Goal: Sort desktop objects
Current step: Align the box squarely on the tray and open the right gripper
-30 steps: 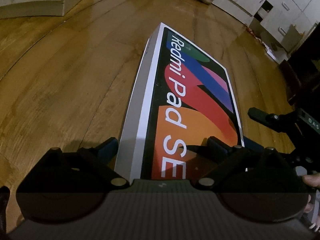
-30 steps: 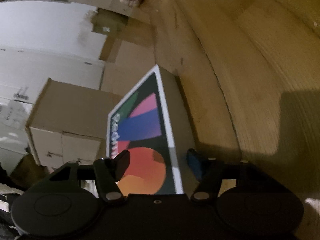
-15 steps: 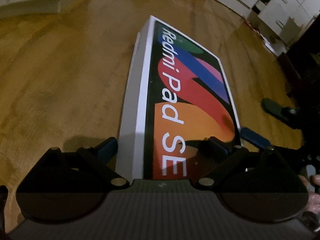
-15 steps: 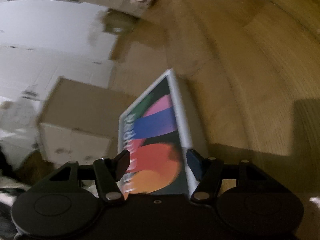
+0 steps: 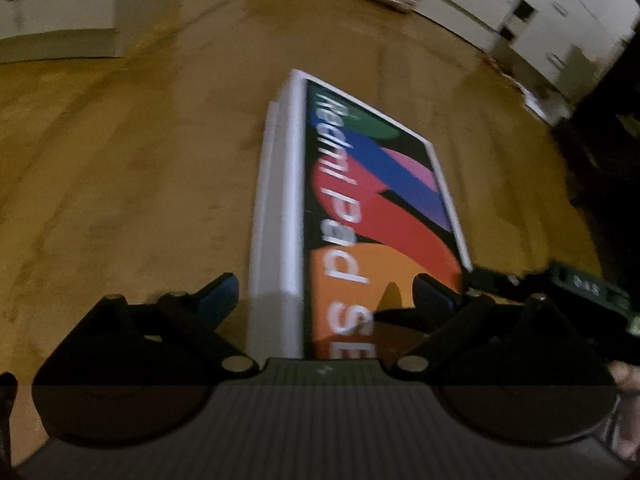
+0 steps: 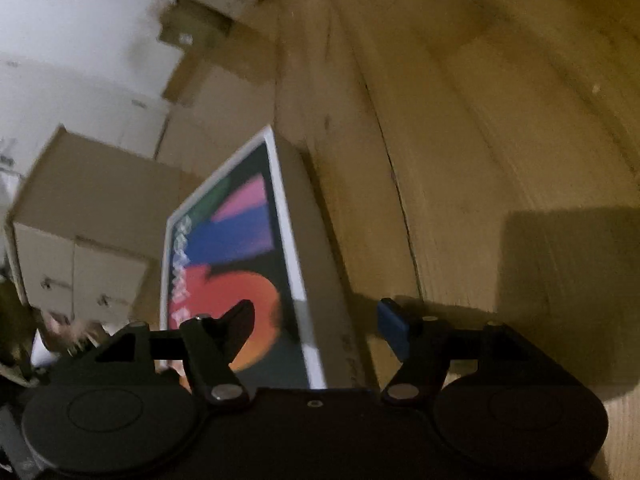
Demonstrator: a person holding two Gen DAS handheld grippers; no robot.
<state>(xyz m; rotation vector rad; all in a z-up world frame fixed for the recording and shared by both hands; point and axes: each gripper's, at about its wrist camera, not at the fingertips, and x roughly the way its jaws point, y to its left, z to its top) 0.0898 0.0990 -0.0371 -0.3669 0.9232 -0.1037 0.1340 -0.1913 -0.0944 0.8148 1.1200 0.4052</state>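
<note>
We see dim yellowish light, motion blur in both views, fisheye-bent edges, hard shadow on floor [image 6: 568, 288].

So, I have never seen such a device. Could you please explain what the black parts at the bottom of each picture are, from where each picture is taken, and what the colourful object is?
The black parts are two hand-held grippers, carried by a person. Each has its own camera looking forward along its two fingers. One picture comes from the left gripper, the other from the right gripper. The colourful object is a Redmi Pad SE tablet box, lying on a wooden tabletop. Both grippers straddle the box at one end. The right gripper's jaws are opening, with a gap beside the box. Whether the left one presses the box is unclear.
</note>
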